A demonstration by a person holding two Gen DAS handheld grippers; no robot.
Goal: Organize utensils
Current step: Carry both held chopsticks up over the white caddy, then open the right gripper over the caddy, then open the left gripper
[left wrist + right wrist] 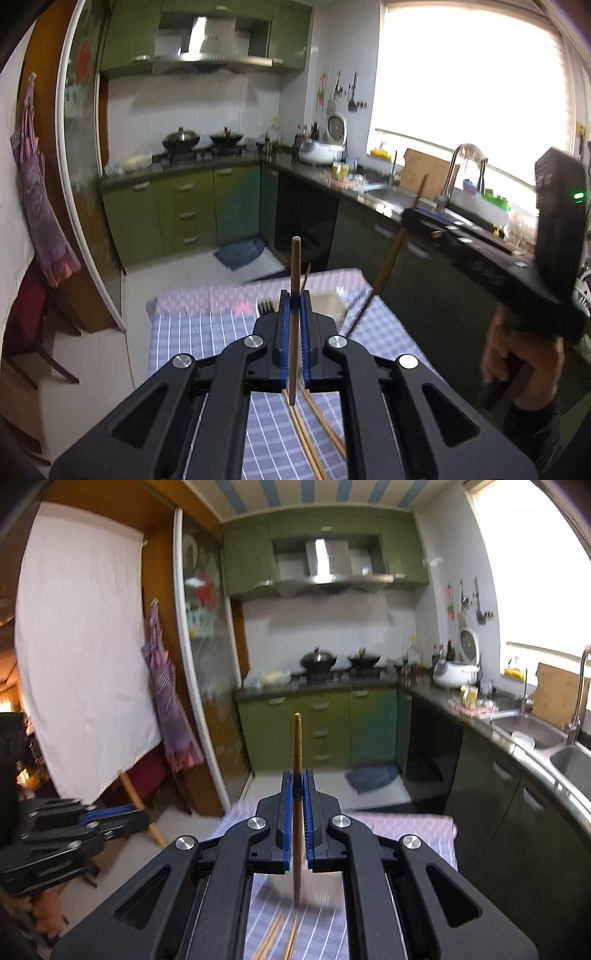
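My left gripper [294, 299] is shut on a dark brown chopstick [294, 280] that stands upright between the blue pads, above the checked tablecloth [192, 332]. Several light wooden chopsticks [314, 435] lie on the cloth below it. My right gripper [297, 779] is shut on a brown chopstick [297, 746], also upright; it shows from the side in the left wrist view [413, 218] with its chopstick [384, 273] hanging slanted. Light chopsticks [275, 936] lie on the cloth under it. My left gripper shows at the left of the right wrist view [125, 814].
A white tray [332, 304] with forks [266, 305] sits at the table's far part. Beyond are green kitchen cabinets [192, 218], a stove with woks [203, 142], a dark counter with a steel sink [532, 731], and a blue rag [240, 253] on the floor.
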